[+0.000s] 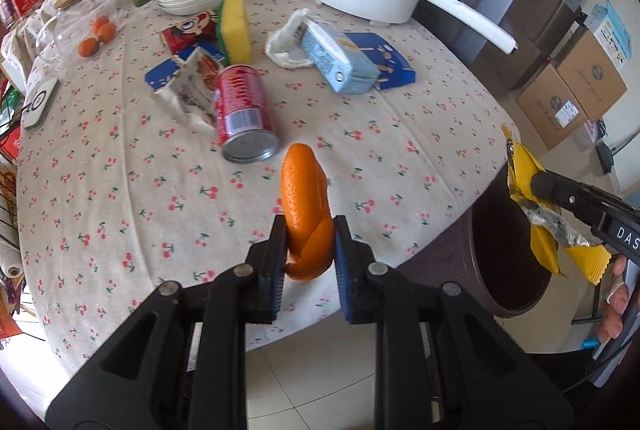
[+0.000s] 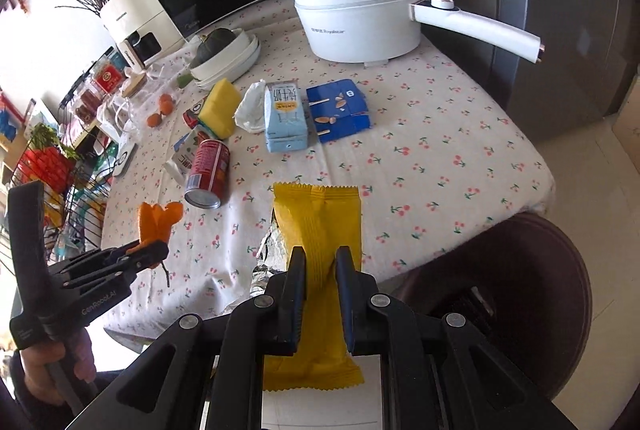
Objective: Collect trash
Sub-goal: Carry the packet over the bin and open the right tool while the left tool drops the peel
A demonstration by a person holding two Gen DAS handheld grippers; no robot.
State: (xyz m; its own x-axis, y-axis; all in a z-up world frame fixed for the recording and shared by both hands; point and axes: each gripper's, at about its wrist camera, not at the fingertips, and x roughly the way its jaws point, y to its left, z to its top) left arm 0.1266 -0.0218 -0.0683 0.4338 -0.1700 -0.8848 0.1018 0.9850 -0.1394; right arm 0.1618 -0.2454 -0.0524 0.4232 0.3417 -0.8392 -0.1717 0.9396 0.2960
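Two pieces of trash are gripped above the cherry-print tablecloth (image 1: 120, 157): curled orange peel (image 1: 306, 205) by the left gripper (image 1: 310, 230), a yellow foil-lined wrapper (image 2: 318, 230) by the right gripper (image 2: 320, 262).

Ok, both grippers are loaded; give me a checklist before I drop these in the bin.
1. Left gripper shut on orange peel: ok.
2. Right gripper shut on yellow wrapper: ok.
3. Brown bin open, beside the table: ok.
4. Wrapper over the bin mouth: not ok, still over the table edge.
5. Peel over the bin: not ok.
6. Room inside the bin: cannot tell.
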